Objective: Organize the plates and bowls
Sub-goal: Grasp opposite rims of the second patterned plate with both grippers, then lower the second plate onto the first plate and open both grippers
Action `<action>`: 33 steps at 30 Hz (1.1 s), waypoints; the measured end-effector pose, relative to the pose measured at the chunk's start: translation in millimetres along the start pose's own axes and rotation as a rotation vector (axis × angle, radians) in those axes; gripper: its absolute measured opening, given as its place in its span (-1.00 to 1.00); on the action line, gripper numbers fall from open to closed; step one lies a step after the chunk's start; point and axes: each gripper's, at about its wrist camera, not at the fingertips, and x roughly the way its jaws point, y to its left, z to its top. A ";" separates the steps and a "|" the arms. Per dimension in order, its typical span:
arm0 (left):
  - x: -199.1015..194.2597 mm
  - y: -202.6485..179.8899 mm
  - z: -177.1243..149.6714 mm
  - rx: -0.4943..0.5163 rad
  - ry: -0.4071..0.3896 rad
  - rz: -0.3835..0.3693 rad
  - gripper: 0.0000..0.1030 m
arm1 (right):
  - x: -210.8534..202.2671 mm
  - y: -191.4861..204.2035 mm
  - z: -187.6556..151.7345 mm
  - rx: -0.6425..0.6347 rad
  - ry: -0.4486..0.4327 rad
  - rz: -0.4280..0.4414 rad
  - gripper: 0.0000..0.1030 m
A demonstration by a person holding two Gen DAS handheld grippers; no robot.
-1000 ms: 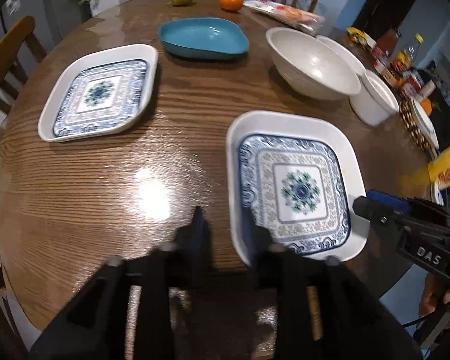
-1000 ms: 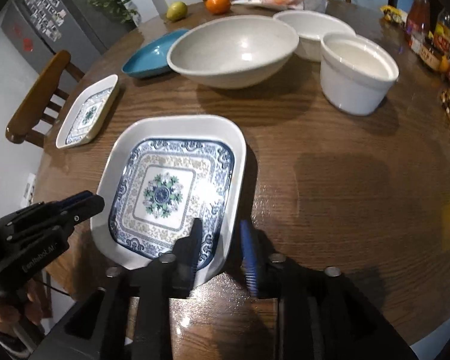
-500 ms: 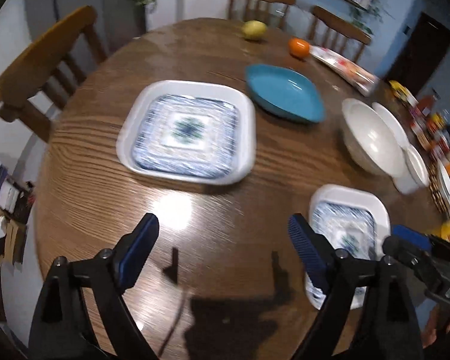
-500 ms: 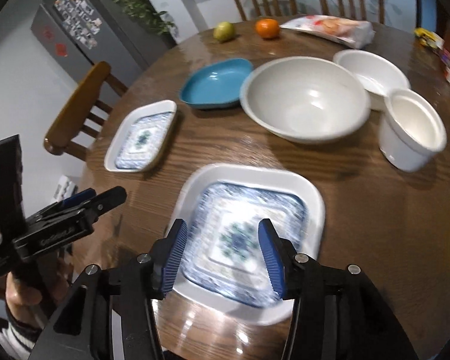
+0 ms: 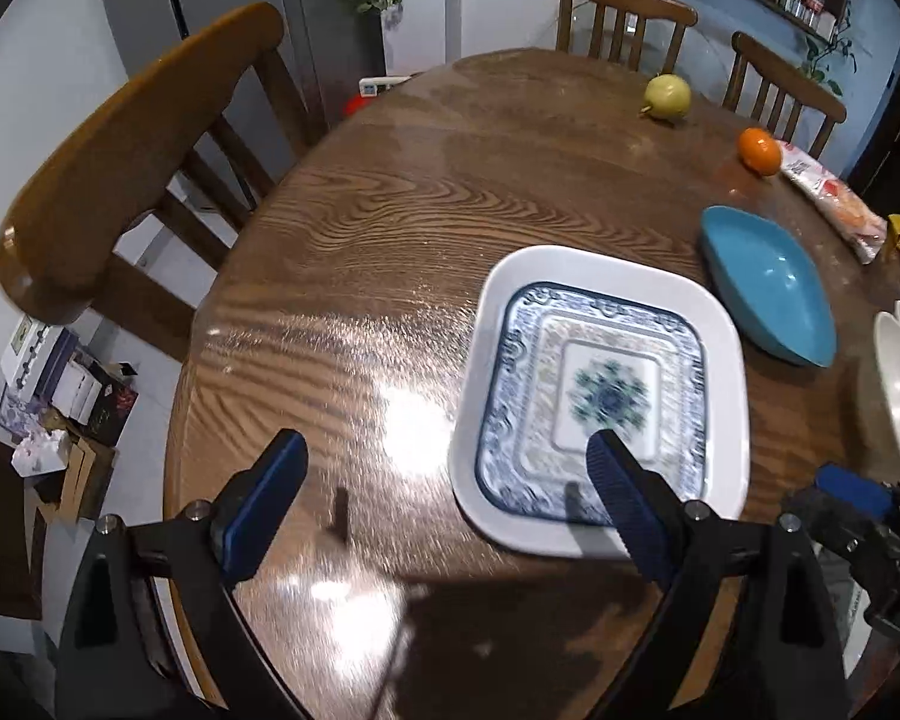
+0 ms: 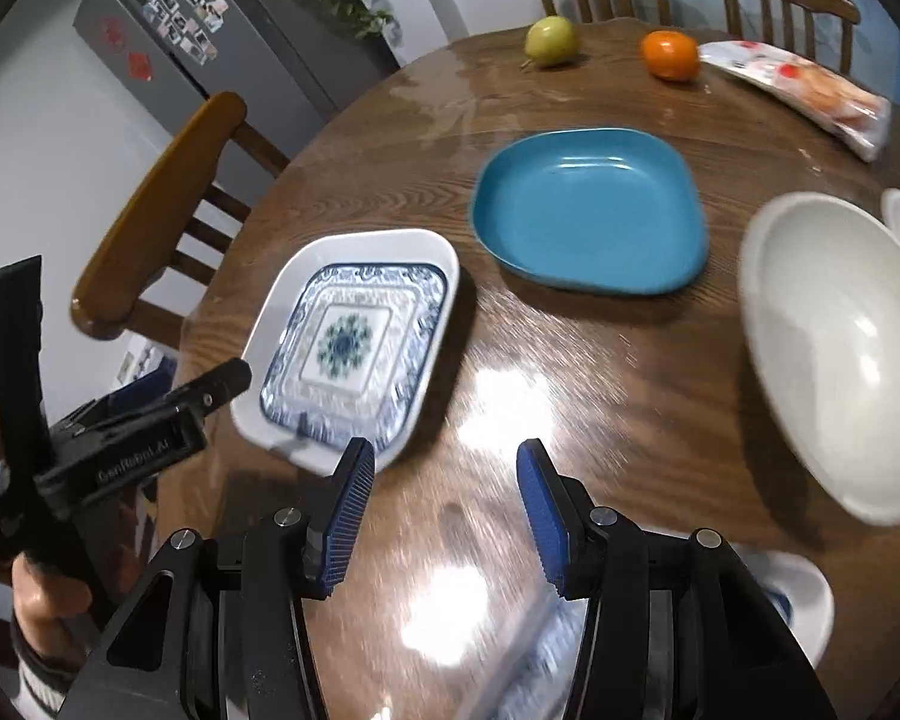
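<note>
Left gripper (image 5: 444, 468) hangs over the round table (image 5: 390, 228), jaws opening with nothing between them, one finger overlapping the patterned plate (image 5: 606, 384); right gripper (image 6: 444, 480) stands open and empty; a second plate (image 6: 804, 600) blurs beneath it, mostly hidden; blue dish (image 6: 588, 210) beyond; white bowl (image 6: 834, 348) cut off.

The square plate (image 5: 606, 396) is white with a blue ornamental border and a blue-green medallion in its middle. The dish (image 6: 591, 210) beside it is plain turquoise, and the big bowl (image 6: 840, 354) is plain white. The table (image 5: 390, 228) is brown wood with strong grain. The gripper pads (image 6: 348, 516) are blue on black fingers. The mandarin (image 6: 669, 55) is orange, the pear (image 6: 549, 41) yellow-green.
</note>
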 end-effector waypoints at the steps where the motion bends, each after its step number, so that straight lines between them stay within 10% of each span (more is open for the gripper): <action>1: 4.1 3.0 1.3 -0.003 0.007 0.000 0.80 | 5.4 1.7 3.4 0.001 0.003 -0.001 -0.02; 11: 20.1 18.0 10.0 0.002 0.025 -0.075 0.41 | 41.1 7.1 18.5 0.033 0.030 -0.023 -0.04; 26: 32.6 9.9 14.6 0.048 0.048 -0.124 -0.72 | 57.3 17.3 28.3 -0.016 0.037 -0.065 -0.83; 33: 30.0 7.1 10.2 0.049 0.049 -0.111 -0.77 | 57.0 22.9 28.5 -0.037 0.039 -0.076 -0.83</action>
